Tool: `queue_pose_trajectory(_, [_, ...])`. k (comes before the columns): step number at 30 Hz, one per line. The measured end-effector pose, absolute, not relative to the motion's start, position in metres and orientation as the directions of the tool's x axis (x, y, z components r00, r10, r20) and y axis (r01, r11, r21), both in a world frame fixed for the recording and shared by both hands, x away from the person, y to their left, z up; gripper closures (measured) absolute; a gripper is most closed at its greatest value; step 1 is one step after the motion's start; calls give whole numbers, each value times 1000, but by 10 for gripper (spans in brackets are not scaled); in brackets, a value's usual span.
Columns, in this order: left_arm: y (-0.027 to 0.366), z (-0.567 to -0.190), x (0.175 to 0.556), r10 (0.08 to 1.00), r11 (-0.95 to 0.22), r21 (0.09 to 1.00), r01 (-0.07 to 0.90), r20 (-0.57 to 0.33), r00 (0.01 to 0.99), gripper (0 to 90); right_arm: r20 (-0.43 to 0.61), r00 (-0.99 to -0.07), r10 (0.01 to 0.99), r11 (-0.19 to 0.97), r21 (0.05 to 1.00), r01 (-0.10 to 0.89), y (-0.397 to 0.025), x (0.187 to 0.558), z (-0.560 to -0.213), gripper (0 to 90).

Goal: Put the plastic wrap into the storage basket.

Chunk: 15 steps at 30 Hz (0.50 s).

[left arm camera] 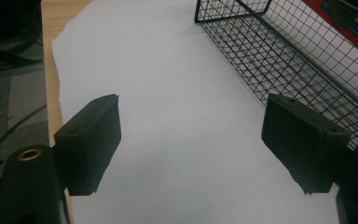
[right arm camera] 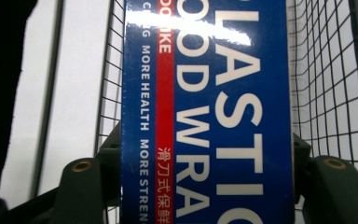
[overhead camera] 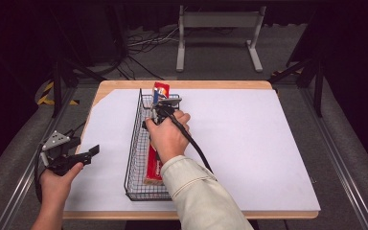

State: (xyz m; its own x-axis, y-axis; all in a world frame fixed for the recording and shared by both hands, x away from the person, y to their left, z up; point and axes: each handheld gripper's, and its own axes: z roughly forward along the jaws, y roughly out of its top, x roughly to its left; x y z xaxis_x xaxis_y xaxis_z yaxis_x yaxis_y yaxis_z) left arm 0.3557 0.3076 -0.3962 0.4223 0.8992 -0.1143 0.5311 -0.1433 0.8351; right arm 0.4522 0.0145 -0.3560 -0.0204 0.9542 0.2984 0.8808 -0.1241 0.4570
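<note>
A long red and blue plastic wrap box (overhead camera: pixel 153 166) lies lengthwise in the black wire basket (overhead camera: pixel 133 143), and its far end (overhead camera: pixel 161 89) pokes past the basket's far rim. My right gripper (overhead camera: pixel 159 104) is shut on the box near that far end. In the right gripper view, the box (right arm camera: pixel 205 93) sits between the two jaws of the right gripper (right arm camera: pixel 205 161), with basket mesh (right arm camera: pixel 328 84) behind it. My left gripper (overhead camera: pixel 92 151) hovers at the table's left edge, open and holding nothing. The left gripper (left arm camera: pixel 191 140) looks over white sheet, with the basket (left arm camera: pixel 284 60) to its right.
A white sheet (overhead camera: pixel 249 143) covers the wooden table (overhead camera: pixel 191 85). The sheet spreads wide to the right of the basket and in a narrower strip to its left. A grey metal stand (overhead camera: pixel 219 28) and cables lie on the floor beyond the table.
</note>
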Motion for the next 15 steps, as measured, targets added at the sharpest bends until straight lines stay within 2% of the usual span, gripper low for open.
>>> queue_pose_trajectory(15, [307,-397,356,900,-147,832,535,-112,422,205,257,-4,966,-107,416,903,21,450,-376,392])
